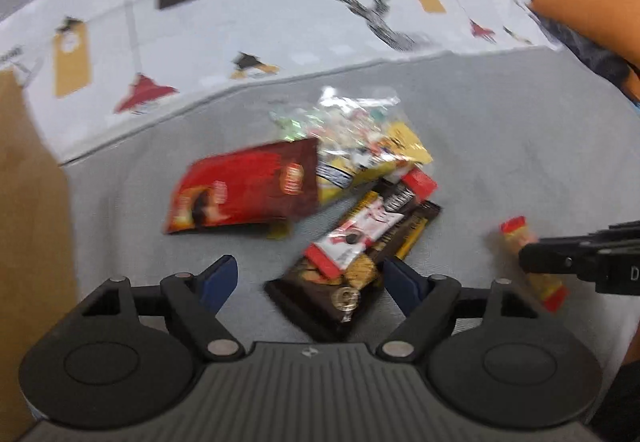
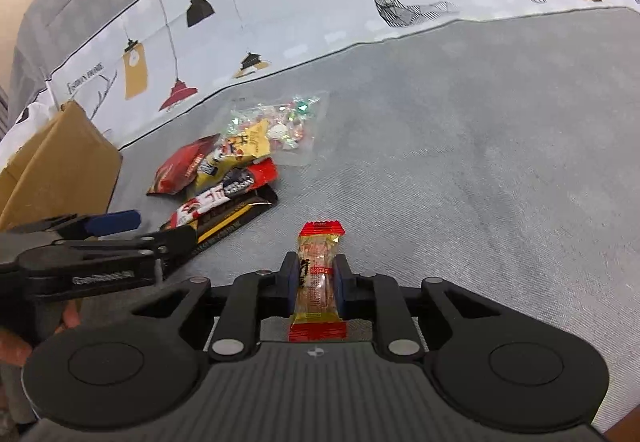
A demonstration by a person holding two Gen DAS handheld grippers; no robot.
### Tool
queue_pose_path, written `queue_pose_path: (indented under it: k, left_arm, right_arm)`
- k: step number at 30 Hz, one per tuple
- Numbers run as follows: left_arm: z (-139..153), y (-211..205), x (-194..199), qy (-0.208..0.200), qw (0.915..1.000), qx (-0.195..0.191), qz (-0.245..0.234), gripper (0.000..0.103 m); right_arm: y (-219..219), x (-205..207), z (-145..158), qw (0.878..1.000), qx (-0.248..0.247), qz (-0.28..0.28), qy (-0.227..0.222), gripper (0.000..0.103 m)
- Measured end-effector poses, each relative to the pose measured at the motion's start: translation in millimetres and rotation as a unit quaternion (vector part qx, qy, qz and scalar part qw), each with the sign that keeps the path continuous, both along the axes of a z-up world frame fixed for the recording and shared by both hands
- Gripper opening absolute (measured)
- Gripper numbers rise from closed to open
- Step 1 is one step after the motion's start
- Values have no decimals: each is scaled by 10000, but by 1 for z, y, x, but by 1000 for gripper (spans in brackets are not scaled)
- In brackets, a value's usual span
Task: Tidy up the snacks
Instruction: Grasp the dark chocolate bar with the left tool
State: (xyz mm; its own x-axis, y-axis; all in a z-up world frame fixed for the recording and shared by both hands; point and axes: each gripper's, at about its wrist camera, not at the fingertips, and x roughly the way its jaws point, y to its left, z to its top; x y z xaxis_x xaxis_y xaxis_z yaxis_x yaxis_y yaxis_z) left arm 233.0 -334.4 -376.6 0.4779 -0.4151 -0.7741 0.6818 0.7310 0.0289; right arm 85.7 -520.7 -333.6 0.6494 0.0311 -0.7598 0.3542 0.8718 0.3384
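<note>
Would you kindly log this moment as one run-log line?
right gripper: shut on sausage snack | left gripper: open over black biscuit pack | cardboard box: left

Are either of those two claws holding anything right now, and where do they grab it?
The right tool grips a small snack bar around its middle. The left tool is open, holding nothing.

Glossy plastic snack wrappers (image 2: 224,178) on matt grey woven cloth (image 2: 460,170).

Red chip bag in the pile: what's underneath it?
The red chip bag overlaps the yellow packet's left end. A yellow corner pokes out below it; whatever else lies underneath is covered.
</note>
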Motion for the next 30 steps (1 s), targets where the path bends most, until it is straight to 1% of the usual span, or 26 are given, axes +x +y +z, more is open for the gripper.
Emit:
queue_pose_path:
  k: [2, 3, 4, 5, 6, 9, 10, 11, 12, 13, 14, 16, 17, 18, 19, 20, 22, 23, 24, 25, 26, 28, 30]
  left_arm:
    - [-9, -5, 2, 181, 9998, 40, -57, 76]
    - [-10, -5, -1, 92, 9999, 30, -85, 66]
    - [-9, -6, -4, 74, 9998, 14, -192, 60]
    - [-8, -4, -8, 96, 9995, 20, -284, 55]
    - [-7, -4, -12, 121, 9995, 34, -293, 52]
    - [-3, 9, -23, 250, 9996, 83, -123, 49]
    - [0, 15, -26, 329, 9994, 78, 8, 49]
    - [5, 23, -28, 445, 9989, 7, 156, 49]
    - [9, 29, -29, 546, 9981, -78, 265, 48]
    - [12, 35, -29, 649, 9970, -184, 382, 48]
    - [14, 41, -29, 748, 9955, -283, 507, 48]
    - [14, 43, -28, 830, 9943, -284, 611, 49]
    - [9, 39, -24, 859, 9942, -181, 621, 52]
    - [6, 36, -23, 857, 9942, -95, 641, 62]
    - [2, 32, -22, 796, 9946, -34, 658, 69]
    - [1, 27, -24, 611, 9959, -18, 670, 80]
    - [-3, 18, -22, 490, 9967, 121, 642, 80]
    - [-3, 15, -22, 404, 9972, 150, 610, 70]
    - [-2, 12, -22, 393, 9977, 127, 545, 47]
    - [2, 10, -21, 503, 9977, 72, 451, 43]
    - [8, 9, -19, 731, 9965, 0, 410, 43]
    - [18, 12, -17, 983, 9938, -199, 475, 43]
    - [36, 17, -19, 984, 9930, -291, 580, 43]
  right_arm:
    - [-4, 1, -6, 9998, 144, -103, 65, 23]
    - [-6, 3, -9, 9996, 215, -133, 101, 24]
    - [-6, 4, -11, 9996, 222, -144, 97, 24]
    - [-5, 5, -11, 9997, 178, -144, 79, 25]
    - [-4, 7, -11, 9998, 123, -110, 88, 28]
    - [3, 11, -10, 9999, -60, 2, 114, 29]
    - [4, 12, -9, 9999, -96, 41, 134, 27]
    - [5, 12, -8, 9999, -57, 53, 114, 22]
    - [4, 11, -6, 9999, 78, 75, 66, 20]
    - [4, 10, -5, 9998, 189, 92, 6, 19]
    - [6, 9, -2, 9998, 138, 116, -46, 19]
    - [12, 7, 4, 9994, -193, 278, -67, 19]
    - [14, 7, 4, 9992, -216, 345, -44, 19]
    - [14, 8, 2, 9992, -190, 362, 24, 20]
    - [14, 9, -2, 9990, -207, 363, 151, 29]
    - [15, 10, -6, 9986, -221, 403, 252, 30]
    - [18, 10, -4, 9982, -308, 468, 216, 34]
    - [20, 11, -5, 9978, -368, 516, 215, 34]
    - [22, 11, -6, 9972, -436, 554, 228, 34]
    - [23, 12, -6, 9969, -504, 558, 235, 25]
    - [24, 13, -6, 9964, -582, 558, 256, 22]
    - [20, 13, -4, 9980, -425, 434, 192, 19]
    - [12, 11, -1, 9994, -159, 287, 63, 19]
